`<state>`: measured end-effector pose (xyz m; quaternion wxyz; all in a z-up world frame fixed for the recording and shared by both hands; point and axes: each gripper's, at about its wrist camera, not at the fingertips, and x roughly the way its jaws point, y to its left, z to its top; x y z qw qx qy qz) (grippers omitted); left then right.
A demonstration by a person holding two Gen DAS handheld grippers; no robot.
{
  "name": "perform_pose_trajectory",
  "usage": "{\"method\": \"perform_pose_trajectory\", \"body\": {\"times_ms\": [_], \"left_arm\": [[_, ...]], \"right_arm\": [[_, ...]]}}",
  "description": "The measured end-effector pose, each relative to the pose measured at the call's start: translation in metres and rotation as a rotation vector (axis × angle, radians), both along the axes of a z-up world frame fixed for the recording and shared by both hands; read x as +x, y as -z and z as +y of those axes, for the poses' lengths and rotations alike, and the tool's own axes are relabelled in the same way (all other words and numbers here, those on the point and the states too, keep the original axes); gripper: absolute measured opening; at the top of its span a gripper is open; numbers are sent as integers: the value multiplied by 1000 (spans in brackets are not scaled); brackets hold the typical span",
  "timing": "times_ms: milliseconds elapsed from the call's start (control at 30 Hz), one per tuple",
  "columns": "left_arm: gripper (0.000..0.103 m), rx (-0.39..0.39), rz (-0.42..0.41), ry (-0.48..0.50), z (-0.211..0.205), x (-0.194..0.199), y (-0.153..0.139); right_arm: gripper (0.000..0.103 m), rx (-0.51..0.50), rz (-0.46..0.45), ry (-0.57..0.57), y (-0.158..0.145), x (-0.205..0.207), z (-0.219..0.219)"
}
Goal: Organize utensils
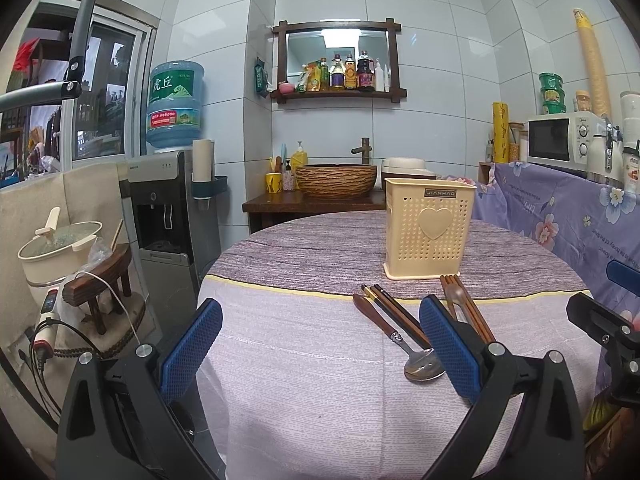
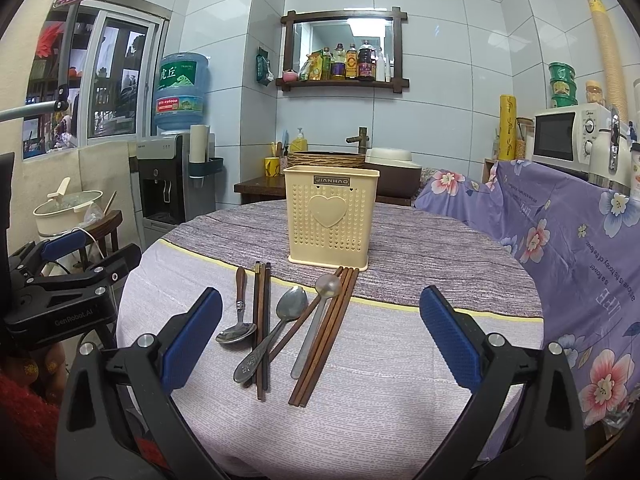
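- The right hand-held gripper (image 2: 320, 336) fills the bottom of the right wrist view, its blue pads spread wide with nothing between them.
- The utensils lie on the worktop (image 2: 360, 420) inside that gap, in the lower middle of the frame, apart from both pads.
- Nearest are the ends of a bundle of reddish-brown chopsticks (image 2: 324, 336); its long axis runs from lower middle up and slightly right, the far ends reaching the foot of the basket.
- A long metal spoon (image 2: 316, 320) lies just left of that bundle, almost parallel, bowl at the far end.
- Left of it, an all-metal spoon (image 2: 272, 328) slants with its patterned handle near and its bowl up and right.
- Dark chopsticks (image 2: 262, 320) lie nearly straight up the frame, passing beneath that spoon's handle.
- Furthest left, a wooden-handled spoon (image 2: 239, 312) has its bowl near and handle pointing away.
- Beyond, in the middle of the frame, a cream perforated basket (image 2: 331, 220) with a heart stands upright.
- The left hand-held gripper (image 1: 320, 352) is likewise wide open and empty; in its view the wooden-handled spoon (image 1: 396, 340) lies just inside the right-hand pad, slanting up and left.
- A microwave (image 2: 568, 140) stands at the right edge.
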<state>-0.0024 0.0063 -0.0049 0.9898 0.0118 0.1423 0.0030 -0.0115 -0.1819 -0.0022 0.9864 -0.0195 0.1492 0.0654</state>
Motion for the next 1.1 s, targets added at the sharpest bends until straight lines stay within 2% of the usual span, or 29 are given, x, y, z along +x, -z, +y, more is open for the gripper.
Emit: {"method": "perform_pose_trajectory", "body": {"times_ms": [1100], "left_arm": [[98, -1, 4, 0, 2, 1, 1]], "right_arm": [[98, -2, 2, 0, -1, 0, 1]]}}
